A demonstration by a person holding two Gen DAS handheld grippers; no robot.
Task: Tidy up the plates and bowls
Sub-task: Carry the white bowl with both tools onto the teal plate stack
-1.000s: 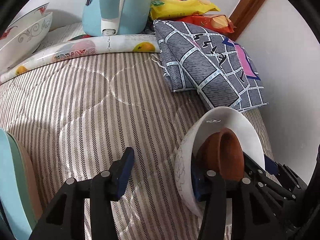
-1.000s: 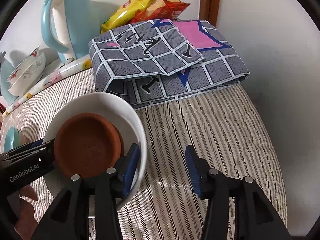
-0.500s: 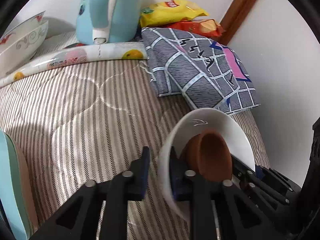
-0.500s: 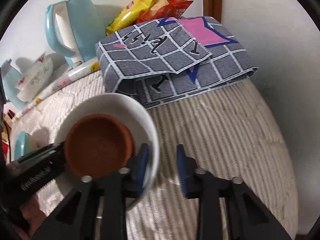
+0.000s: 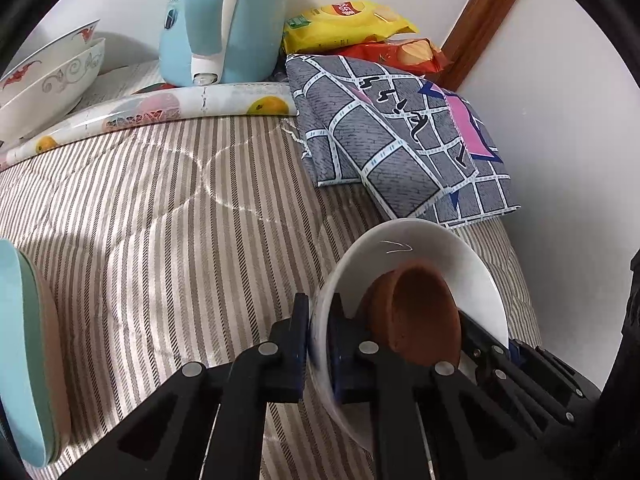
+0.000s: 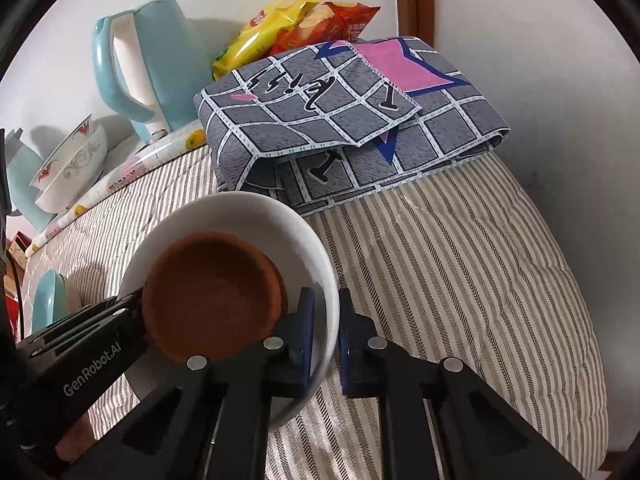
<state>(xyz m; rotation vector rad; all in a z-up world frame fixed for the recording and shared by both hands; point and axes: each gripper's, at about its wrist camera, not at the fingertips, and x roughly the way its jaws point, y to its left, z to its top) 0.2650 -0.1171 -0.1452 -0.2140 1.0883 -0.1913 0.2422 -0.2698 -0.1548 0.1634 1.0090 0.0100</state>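
Note:
A white bowl with a small brown bowl inside it is held above the striped bedcover. My left gripper is shut on the white bowl's left rim. My right gripper is shut on its right rim, and the brown bowl shows beside it. Two patterned white bowls are stacked at the far left, also in the right wrist view. A stack of light blue and brown plates stands at the left edge.
A light blue kettle stands at the back on a fruit-print mat. A folded grey patterned cloth and snack bags lie at the back right. White walls and a wooden frame close the right side.
Both grippers have shut on opposite rims of the white bowl. The bowl with the brown bowl inside has risen a little and tilted.

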